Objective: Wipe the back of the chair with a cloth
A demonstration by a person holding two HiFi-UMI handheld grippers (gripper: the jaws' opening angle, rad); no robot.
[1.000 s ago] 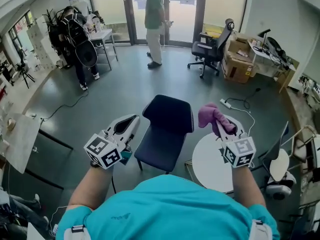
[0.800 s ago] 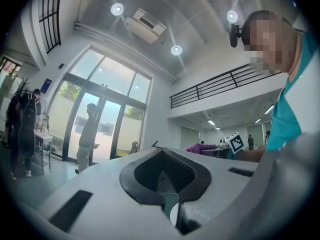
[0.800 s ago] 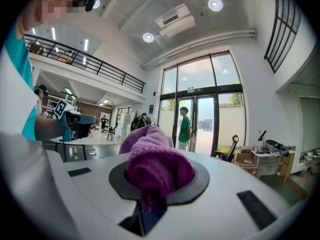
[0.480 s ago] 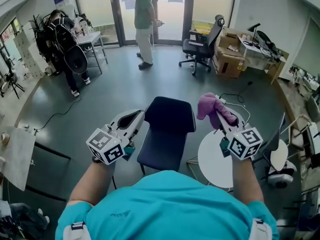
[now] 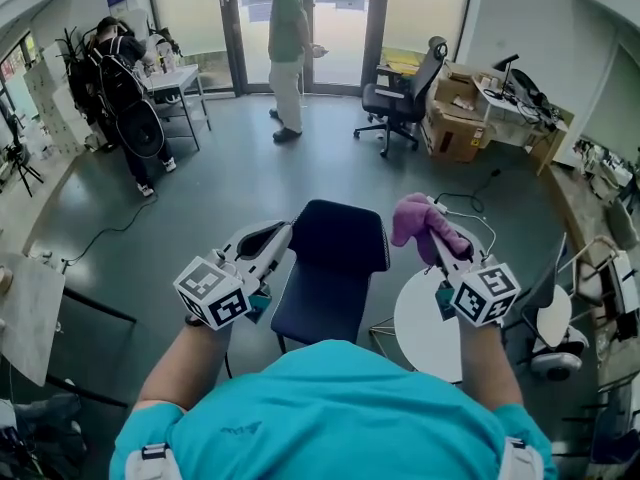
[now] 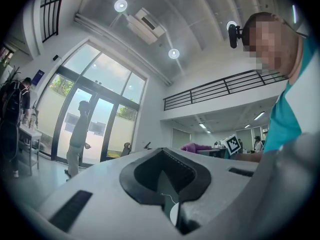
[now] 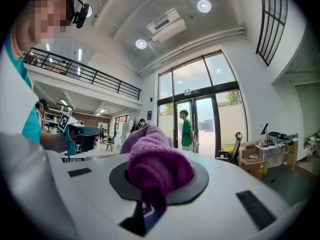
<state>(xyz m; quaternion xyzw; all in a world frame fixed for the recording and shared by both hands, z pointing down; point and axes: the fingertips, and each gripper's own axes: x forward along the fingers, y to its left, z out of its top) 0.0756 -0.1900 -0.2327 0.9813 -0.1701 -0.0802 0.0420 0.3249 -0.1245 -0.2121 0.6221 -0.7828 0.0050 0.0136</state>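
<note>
Your right tongs (image 5: pixel 435 236) are clamped on the purple cloth (image 5: pixel 423 220). The cloth is bunched into a thick roll whose long axis runs along the tongs and points away from you, toward the glass doors (image 5: pixel 335 23). Its rounded end bulges past the tips, and a thin tail hangs down between the jaws in the right gripper view. You are holding it in the air just to the right of the chair's back, apart from it, over the far edge of the round white bench (image 5: pixel 420 333).

The dark blue chair (image 5: pixel 335 268) stands between your two hands. Its back is at the far end and its seat runs toward you.

Your left tongs (image 5: pixel 277 230) are closed tip to tip with nothing between them, just left of the chair's back.

From the head view the cloth covers the right tongs' tips. The seat hides most of the chair's legs, and whether the left tongs touch the chair cannot be told.
</note>
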